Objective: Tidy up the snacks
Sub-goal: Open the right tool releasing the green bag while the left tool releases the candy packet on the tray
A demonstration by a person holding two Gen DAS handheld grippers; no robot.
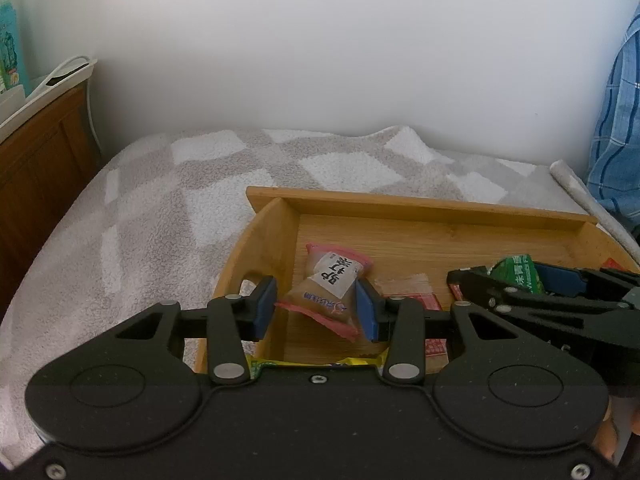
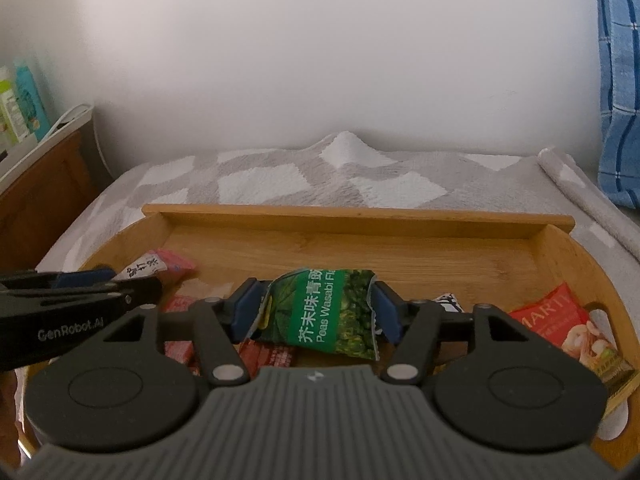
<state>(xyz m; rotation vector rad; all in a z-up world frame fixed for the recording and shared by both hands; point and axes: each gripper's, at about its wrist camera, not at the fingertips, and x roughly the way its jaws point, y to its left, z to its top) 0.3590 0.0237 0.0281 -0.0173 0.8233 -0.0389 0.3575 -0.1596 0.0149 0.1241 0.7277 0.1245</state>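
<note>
Pink packet (image 1: 328, 286): clamped between the pads of the left gripper (image 1: 316, 308), above the tray's left end.
Green packet (image 2: 326, 312): pinched by the right gripper (image 2: 316, 308), over the middle of the tray.
Tray (image 2: 360, 216): bamboo, on a grey-white checked blanket (image 1: 160, 200).
Room: white wall (image 1: 320, 40), wooden headboard (image 1: 36, 160) at left.
Right view only: red nut bag (image 2: 560, 320) at the tray's right end.

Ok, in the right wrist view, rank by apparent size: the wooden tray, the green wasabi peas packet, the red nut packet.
1. Wooden tray, clearly largest.
2. Green wasabi peas packet and red nut packet look alike. The green packet is nearer the camera, and the red one is partly hidden, so I won't rank them.
</note>
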